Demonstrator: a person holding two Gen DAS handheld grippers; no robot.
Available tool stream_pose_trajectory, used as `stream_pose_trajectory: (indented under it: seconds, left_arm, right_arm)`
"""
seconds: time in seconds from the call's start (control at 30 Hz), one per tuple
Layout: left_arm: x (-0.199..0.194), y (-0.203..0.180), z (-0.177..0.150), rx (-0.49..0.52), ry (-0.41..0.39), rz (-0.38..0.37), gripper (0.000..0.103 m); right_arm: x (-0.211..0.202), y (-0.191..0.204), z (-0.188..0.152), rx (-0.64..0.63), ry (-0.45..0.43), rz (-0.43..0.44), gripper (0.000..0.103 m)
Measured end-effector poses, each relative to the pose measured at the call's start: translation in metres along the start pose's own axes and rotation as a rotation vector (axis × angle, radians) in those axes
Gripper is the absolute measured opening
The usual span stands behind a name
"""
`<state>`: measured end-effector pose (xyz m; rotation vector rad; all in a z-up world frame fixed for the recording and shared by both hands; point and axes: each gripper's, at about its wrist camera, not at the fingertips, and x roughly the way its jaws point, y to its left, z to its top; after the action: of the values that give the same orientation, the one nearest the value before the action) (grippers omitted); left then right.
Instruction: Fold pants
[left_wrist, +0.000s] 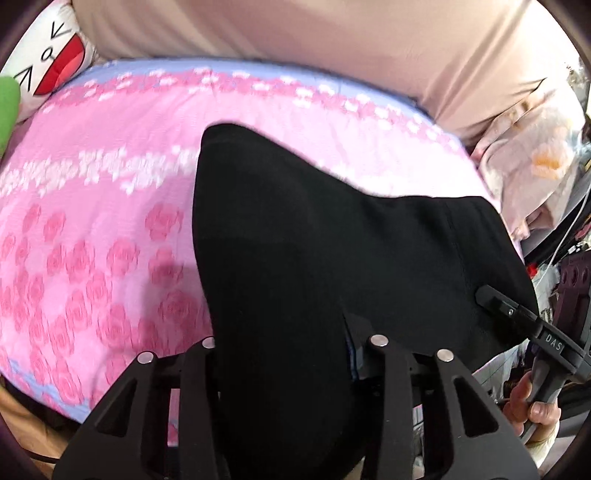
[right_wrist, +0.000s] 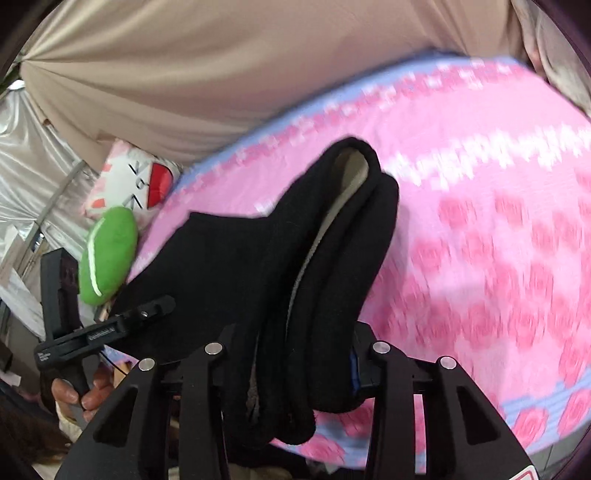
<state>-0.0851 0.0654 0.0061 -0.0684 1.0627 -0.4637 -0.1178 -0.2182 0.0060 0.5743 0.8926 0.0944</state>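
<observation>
The black pants (left_wrist: 314, 240) are lifted above a pink rose-patterned bed cover (left_wrist: 92, 221), stretched between both grippers. My left gripper (left_wrist: 291, 354) is shut on one end of the pants, which drape over its fingers and hide the tips. In the right wrist view my right gripper (right_wrist: 295, 369) is shut on the other end of the pants (right_wrist: 332, 258), bunched in thick folds with a pale lining showing. Each gripper appears in the other's view: the right gripper (left_wrist: 491, 299) and the left gripper (right_wrist: 155, 306), both pinching the cloth's edge.
A beige curtain (left_wrist: 295, 29) hangs behind the bed. A white cartoon-face cushion (right_wrist: 144, 177) and a green plush (right_wrist: 107, 254) lie at one end of the bed. Pale floral bedding (left_wrist: 535, 166) is piled at the other end. The bed cover (right_wrist: 498, 258) fills the space beneath.
</observation>
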Motion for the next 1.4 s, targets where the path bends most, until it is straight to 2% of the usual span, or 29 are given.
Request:
stream_pose_trajectory:
  seconds: [0.03, 0.07, 0.1, 0.13, 0.2, 0.33, 0.37, 0.4, 0.43, 0.47, 0.5, 0.53, 0.6, 0.73, 0.87, 1.2, 1.4]
  left_arm:
    - [0.009, 0.004, -0.002, -0.018, 0.021, 0.012, 0.051]
    - [0.015, 0.007, -0.003, -0.044, 0.029, 0.013, 0.055]
    - [0.017, 0.013, -0.005, -0.080, 0.018, 0.008, 0.066]
    - [0.017, 0.016, -0.007, -0.100, 0.014, 0.022, 0.079]
    - [0.020, 0.018, -0.008, -0.114, 0.002, 0.061, 0.095]
    - [0.029, 0.019, -0.008, -0.130, -0.008, 0.040, 0.098]
    - [0.031, 0.016, -0.006, -0.116, -0.010, 0.037, 0.097]
    - [0.031, 0.015, -0.005, -0.111, -0.012, 0.021, 0.084]
    - [0.028, 0.012, -0.005, -0.105, -0.002, -0.023, 0.060]
    - [0.022, 0.009, -0.003, -0.102, -0.002, -0.031, 0.053]
    - [0.014, 0.009, -0.002, -0.090, -0.019, -0.018, 0.039]
    - [0.006, 0.005, -0.001, -0.072, -0.026, -0.028, 0.036]
    - [-0.009, -0.004, 0.005, -0.042, -0.051, -0.038, 0.035]
    - [-0.036, -0.027, 0.016, 0.041, -0.109, -0.029, 0.034]
    - [-0.071, -0.049, 0.029, 0.118, -0.208, -0.008, 0.034]
    - [-0.128, -0.075, 0.074, 0.194, -0.403, -0.001, 0.034]
    - [-0.148, -0.080, 0.106, 0.208, -0.484, 0.003, 0.034]
  right_arm:
    - [0.005, -0.008, -0.004, 0.017, 0.013, -0.018, 0.044]
    - [0.011, -0.015, -0.009, 0.035, 0.027, -0.027, 0.052]
    - [0.014, -0.024, -0.012, 0.068, 0.024, -0.008, 0.058]
    - [0.014, -0.029, -0.013, 0.099, 0.014, 0.007, 0.061]
    - [0.016, -0.030, -0.013, 0.109, 0.018, 0.012, 0.064]
    - [0.020, -0.022, -0.013, 0.069, 0.014, -0.008, 0.071]
    - [0.022, -0.020, -0.013, 0.064, 0.010, -0.008, 0.071]
    - [0.023, -0.019, -0.013, 0.055, 0.003, -0.007, 0.063]
    - [0.022, -0.019, -0.013, 0.051, 0.001, -0.003, 0.057]
    - [0.020, -0.017, -0.012, 0.046, -0.007, 0.000, 0.044]
    - [0.015, -0.013, -0.011, 0.036, -0.017, -0.001, 0.040]
    - [0.008, -0.009, -0.009, 0.028, -0.031, 0.011, 0.039]
    - [-0.006, 0.003, -0.003, 0.007, -0.061, 0.045, 0.037]
    - [-0.032, 0.037, 0.006, -0.088, -0.121, 0.052, 0.037]
    - [-0.055, 0.055, 0.018, -0.151, -0.179, 0.050, 0.037]
    - [-0.113, 0.085, 0.069, -0.257, -0.366, 0.065, 0.037]
    - [-0.125, 0.095, 0.105, -0.276, -0.418, 0.082, 0.037]
